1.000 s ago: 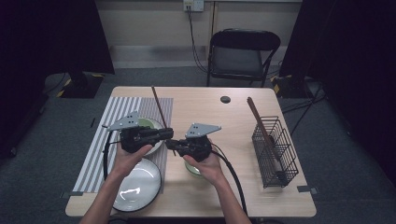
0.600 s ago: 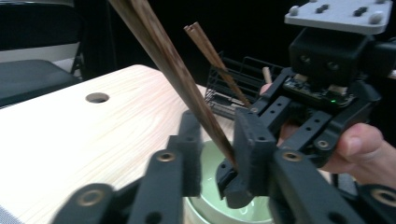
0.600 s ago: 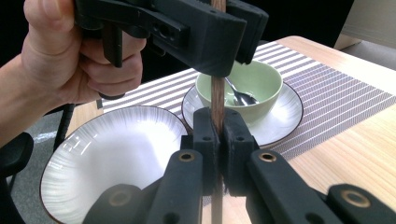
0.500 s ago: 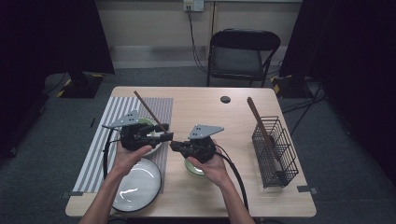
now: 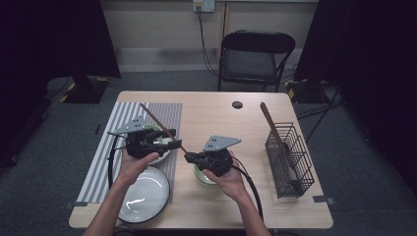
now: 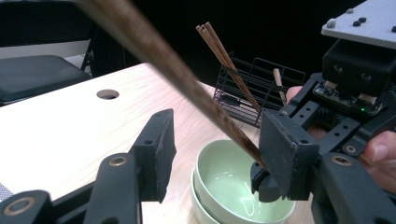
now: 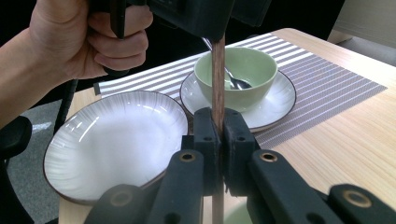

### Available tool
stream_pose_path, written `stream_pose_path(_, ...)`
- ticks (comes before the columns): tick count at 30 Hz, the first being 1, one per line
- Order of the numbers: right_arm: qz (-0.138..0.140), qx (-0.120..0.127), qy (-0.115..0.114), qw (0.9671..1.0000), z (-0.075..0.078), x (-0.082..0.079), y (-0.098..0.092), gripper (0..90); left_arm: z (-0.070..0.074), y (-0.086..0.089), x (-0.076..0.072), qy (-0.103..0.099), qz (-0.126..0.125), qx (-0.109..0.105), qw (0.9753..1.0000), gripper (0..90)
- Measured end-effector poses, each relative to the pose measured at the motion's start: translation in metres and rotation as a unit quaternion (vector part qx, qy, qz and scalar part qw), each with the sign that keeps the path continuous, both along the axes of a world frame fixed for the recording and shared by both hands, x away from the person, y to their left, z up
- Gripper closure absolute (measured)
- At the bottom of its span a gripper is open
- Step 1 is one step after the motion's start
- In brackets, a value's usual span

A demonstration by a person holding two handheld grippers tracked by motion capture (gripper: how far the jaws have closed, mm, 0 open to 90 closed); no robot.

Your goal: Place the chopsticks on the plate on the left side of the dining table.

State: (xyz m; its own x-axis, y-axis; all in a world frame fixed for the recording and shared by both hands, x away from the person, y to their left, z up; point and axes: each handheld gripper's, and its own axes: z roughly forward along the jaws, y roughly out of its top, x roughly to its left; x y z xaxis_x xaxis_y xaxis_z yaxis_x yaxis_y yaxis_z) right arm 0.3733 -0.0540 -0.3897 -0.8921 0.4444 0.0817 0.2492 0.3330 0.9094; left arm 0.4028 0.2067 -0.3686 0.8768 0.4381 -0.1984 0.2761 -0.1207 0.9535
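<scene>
Right gripper [image 5: 189, 157] pinching lower end of chopstick [image 5: 160, 126], jaws pressed tight on wood. Stick's long axis runs up and away from those fingers, slanting toward left gripper [image 5: 169, 142]. Left jaws spread wide, stick passing between them, seemingly untouched, though the angle is poor. Stacked green bowls [image 6: 233, 186] directly below right fingers. Wire basket [image 5: 290, 157] with other chopsticks well apart, on right hand's far side; right hand nearer.

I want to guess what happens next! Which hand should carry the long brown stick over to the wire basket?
Probably the right gripper: its jaws are shut on the stick, and it is nearer the wire basket. The left gripper has its jaws open around the stick.
</scene>
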Motion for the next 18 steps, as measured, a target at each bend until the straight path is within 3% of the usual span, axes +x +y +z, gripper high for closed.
stream_pose_path(11, 0.001, -0.005, -0.005, 1.0, -0.001, -0.006, -0.008, 86.2, 0.004, 0.015, 0.001, -0.005, 0.027, -0.017, 0.9995, 38.2)
stream_pose_path(18, 0.004, 0.0, -0.005, 1.0, -0.001, -0.007, -0.01, 86.1, 0.005, 0.02, 0.001, -0.017, 0.045, -0.01, 0.9988, 37.9)
